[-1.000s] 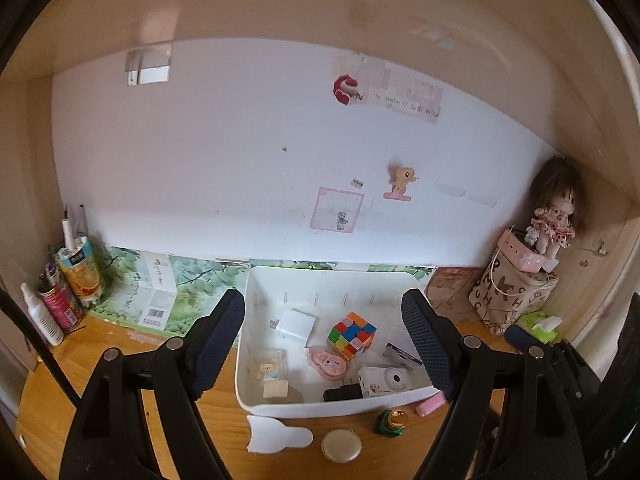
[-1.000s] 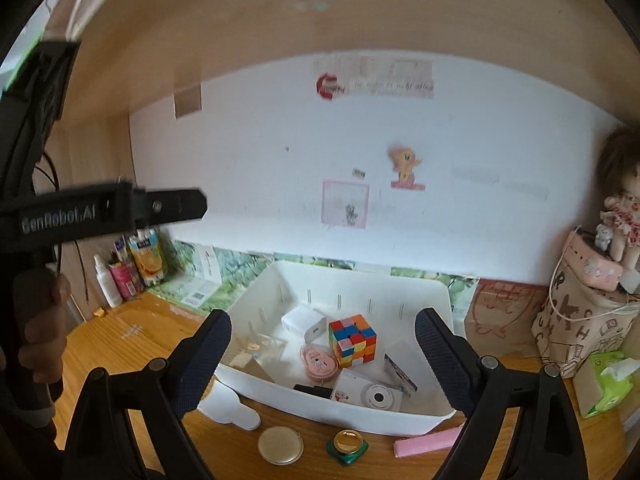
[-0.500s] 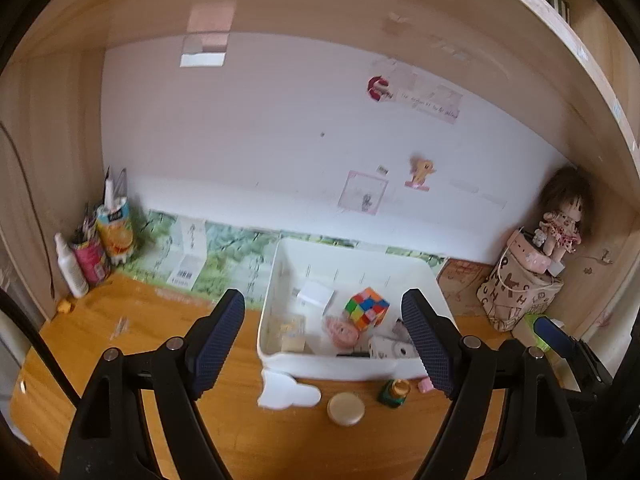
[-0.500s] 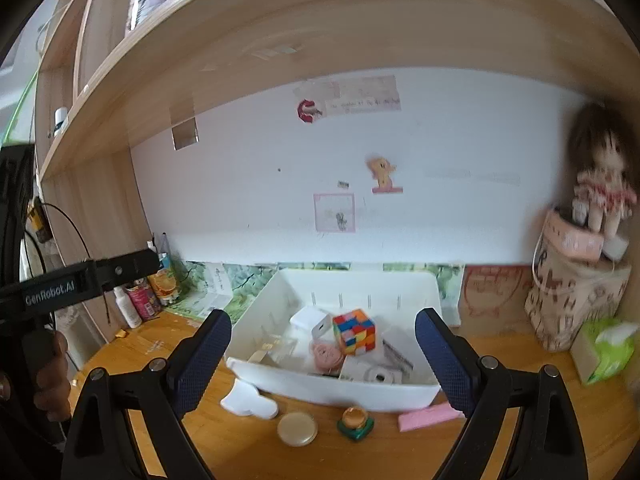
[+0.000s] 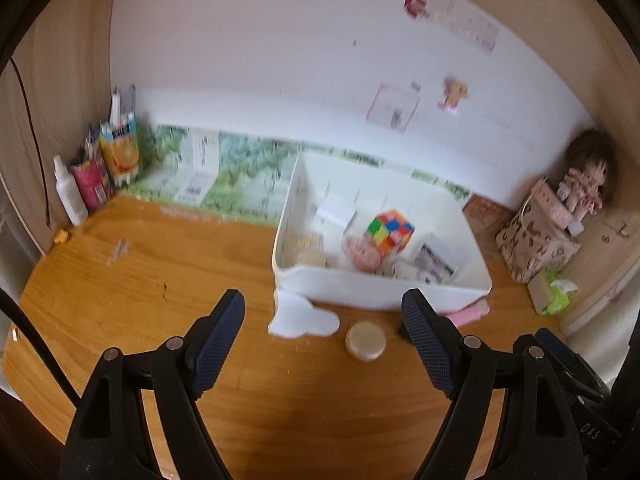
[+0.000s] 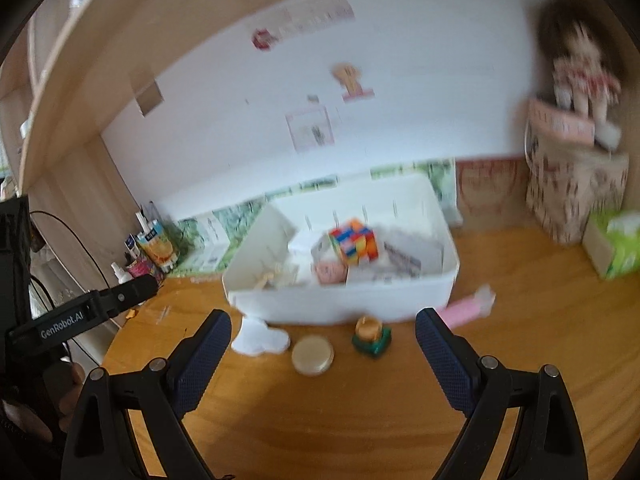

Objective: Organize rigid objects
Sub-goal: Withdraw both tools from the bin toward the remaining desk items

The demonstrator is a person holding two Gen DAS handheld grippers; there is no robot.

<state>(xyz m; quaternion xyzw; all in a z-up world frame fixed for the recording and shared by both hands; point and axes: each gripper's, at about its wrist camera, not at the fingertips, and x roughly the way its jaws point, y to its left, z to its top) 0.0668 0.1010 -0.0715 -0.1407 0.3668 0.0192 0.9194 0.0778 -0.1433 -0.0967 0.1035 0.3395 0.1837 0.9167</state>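
A white bin stands on the wooden desk and holds a colourful cube, a pink round item and white boxes. In front of it lie a white flat piece, a round beige tin, a green-and-gold small item and a pink bar. My left gripper is open above the desk, before the white piece and tin. My right gripper is open too, its fingers either side of the tin and green item, short of them.
Bottles and cartons crowd the back left corner. A patterned bag with a doll and a green tissue pack fill the right side. A shelf runs overhead. The left gripper's handle shows in the right wrist view.
Both views have dropped and tilted down toward the desk; the bin and loose items sit higher in frame, with more bare desk in front. Both grippers' jaws stayed open.
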